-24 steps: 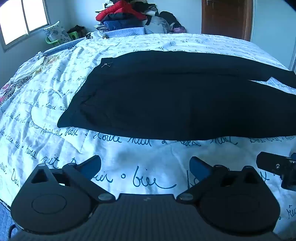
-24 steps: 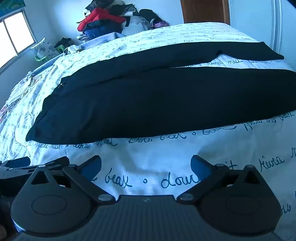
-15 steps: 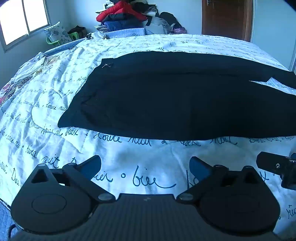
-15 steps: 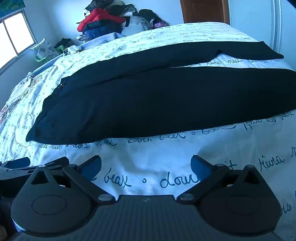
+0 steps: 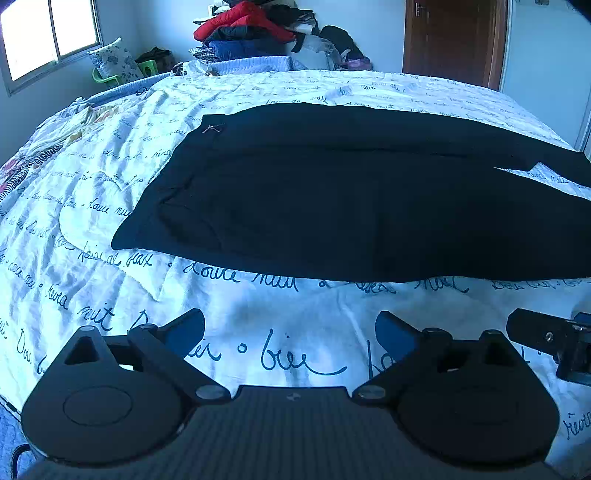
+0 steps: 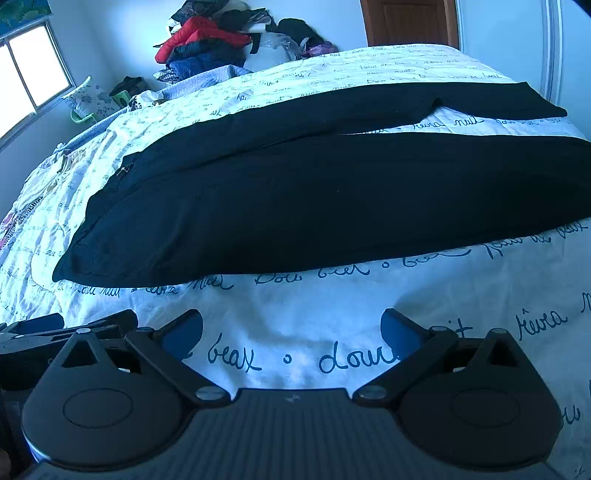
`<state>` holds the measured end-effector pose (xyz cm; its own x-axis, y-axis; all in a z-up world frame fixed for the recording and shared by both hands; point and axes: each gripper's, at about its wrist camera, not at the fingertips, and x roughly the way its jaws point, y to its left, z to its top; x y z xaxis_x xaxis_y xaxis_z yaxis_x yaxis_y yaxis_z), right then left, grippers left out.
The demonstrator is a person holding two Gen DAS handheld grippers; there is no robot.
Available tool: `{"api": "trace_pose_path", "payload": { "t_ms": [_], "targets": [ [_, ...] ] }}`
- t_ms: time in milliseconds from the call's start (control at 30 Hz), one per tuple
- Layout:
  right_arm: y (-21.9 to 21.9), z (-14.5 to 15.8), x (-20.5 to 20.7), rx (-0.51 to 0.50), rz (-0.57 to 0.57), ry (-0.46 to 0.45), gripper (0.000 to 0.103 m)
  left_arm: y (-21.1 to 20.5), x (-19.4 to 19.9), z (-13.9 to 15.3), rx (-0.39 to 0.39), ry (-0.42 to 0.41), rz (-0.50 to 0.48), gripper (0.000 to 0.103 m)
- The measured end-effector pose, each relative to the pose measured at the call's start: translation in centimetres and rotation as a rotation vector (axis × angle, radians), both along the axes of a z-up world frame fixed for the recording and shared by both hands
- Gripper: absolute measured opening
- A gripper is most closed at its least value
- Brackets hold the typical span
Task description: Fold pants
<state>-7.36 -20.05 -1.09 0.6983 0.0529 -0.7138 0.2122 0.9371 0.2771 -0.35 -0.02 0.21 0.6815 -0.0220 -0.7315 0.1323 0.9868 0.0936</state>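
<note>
Black pants (image 5: 332, 199) lie flat on the bed, waist to the left and both legs running right; they also show in the right wrist view (image 6: 314, 199), where the two legs part toward the right. My left gripper (image 5: 290, 326) is open and empty, over bare bedspread short of the pants' near edge. My right gripper (image 6: 291, 328) is open and empty, likewise short of the near leg. The right gripper's finger shows at the left view's right edge (image 5: 546, 336).
The white bedspread (image 5: 258, 350) with blue script covers the bed. A pile of clothes (image 5: 251, 33) lies at the far side. A window (image 5: 48, 33) is at the far left, a wooden door (image 5: 450, 40) at the far right.
Both grippers have shifted very slightly; the pants lie as before and both grippers stay open.
</note>
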Motion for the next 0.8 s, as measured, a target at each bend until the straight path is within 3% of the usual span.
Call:
{"api": "trace_pose_path", "payload": {
  "t_ms": [800],
  "targets": [
    [0.01,0.03,-0.02,0.001,0.004,0.0,0.103,-0.16,-0.24,0.04,0.013,-0.004,-0.004,0.099]
  ]
}}
